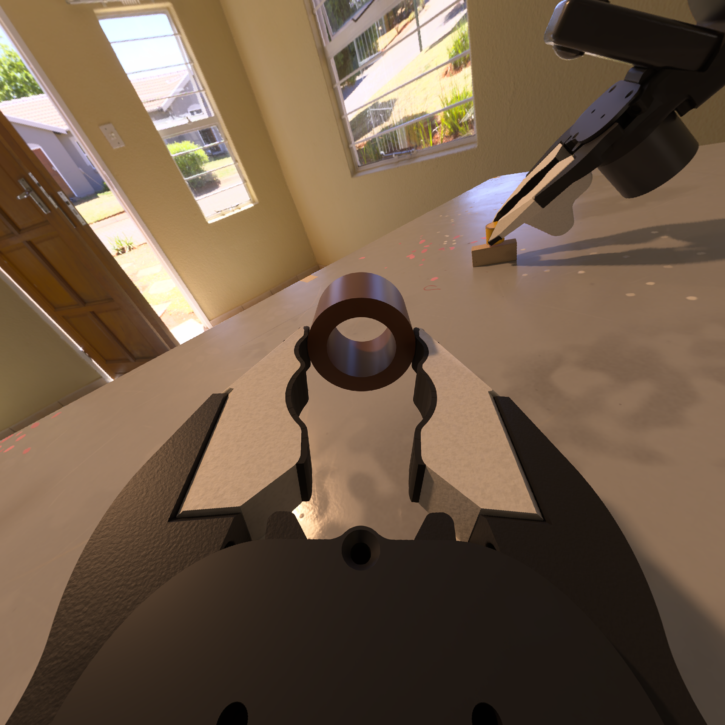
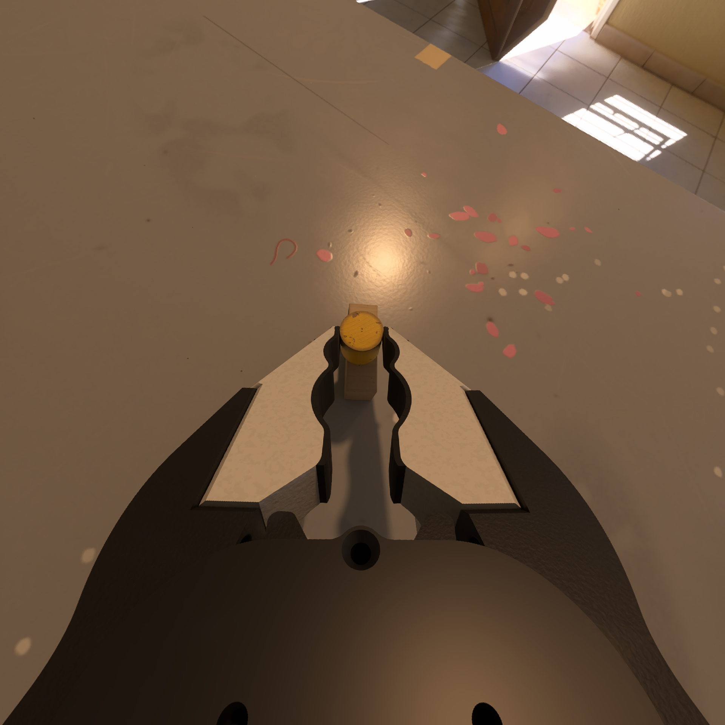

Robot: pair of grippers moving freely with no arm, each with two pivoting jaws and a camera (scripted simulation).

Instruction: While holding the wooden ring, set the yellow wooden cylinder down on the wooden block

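The yellow wooden cylinder was gripped between the right gripper tips, directly over the wooden block. It appeared light, rigid and smooth-sided, best pinched across its curved sides. The wooden ring was clamped by its outer wall between the left gripper tips.

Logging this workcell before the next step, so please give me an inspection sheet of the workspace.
Surface: pale grey table, flecked with pink and white paint spots.
Job's things: yellow wooden cylinder upright over the pale rectangular wooden block; contact cannot be told. Brown wooden ring held above the table.
Clutter: tan tape patch near the table edge.
Grippers: left claw shut on the ring; right claw shut on the cylinder.
Cables: nothing seen.
Surroundings: yellow walls, barred windows, open wooden door, tiled floor.
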